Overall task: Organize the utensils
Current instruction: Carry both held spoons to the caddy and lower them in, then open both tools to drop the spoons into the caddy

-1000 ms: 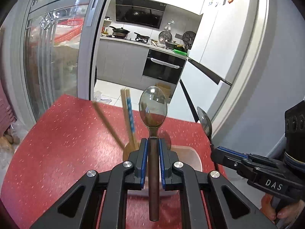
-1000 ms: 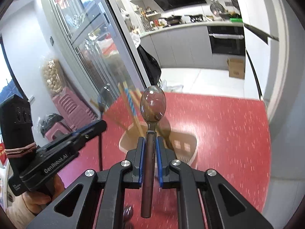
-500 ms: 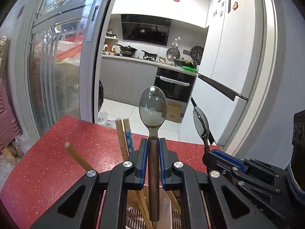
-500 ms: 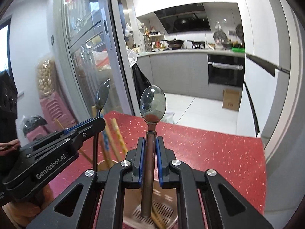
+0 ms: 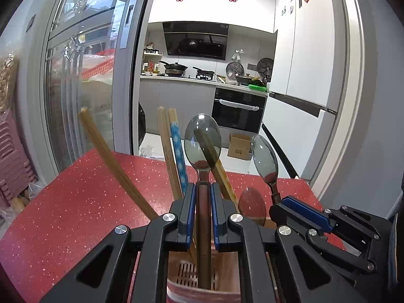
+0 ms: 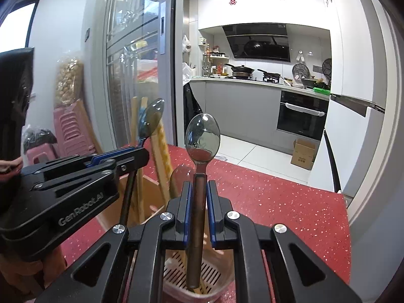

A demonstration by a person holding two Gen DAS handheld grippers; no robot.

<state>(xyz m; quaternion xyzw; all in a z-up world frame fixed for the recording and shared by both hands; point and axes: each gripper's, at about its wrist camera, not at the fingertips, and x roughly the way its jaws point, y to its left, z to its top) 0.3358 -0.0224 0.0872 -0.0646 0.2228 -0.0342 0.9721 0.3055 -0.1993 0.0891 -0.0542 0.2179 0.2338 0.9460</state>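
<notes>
My left gripper (image 5: 203, 189) is shut on a brown-handled metal spoon (image 5: 202, 141), bowl up, its handle end inside a pink slotted utensil holder (image 5: 227, 280). My right gripper (image 6: 196, 186) is shut on a second, like spoon (image 6: 202, 132), its handle end down in the same holder (image 6: 217, 275). Each gripper shows in the other's view: the right one (image 5: 290, 202) with its spoon (image 5: 264, 157), the left one (image 6: 131, 154) with its spoon (image 6: 151, 118). Several wooden chopsticks (image 5: 174, 149) and a wooden spoon (image 5: 252, 208) stand in the holder.
The holder stands on a red speckled table (image 5: 75, 202). A glass sliding door (image 5: 83, 88) is to the left. Beyond the table edge lie the kitchen floor and a cardboard box (image 5: 238, 145). Pink stools (image 6: 68, 128) stand at the left.
Both grippers have come down toward the holder with their spoons. The handle ends are now inside the holder, and the two grippers are closer together.
</notes>
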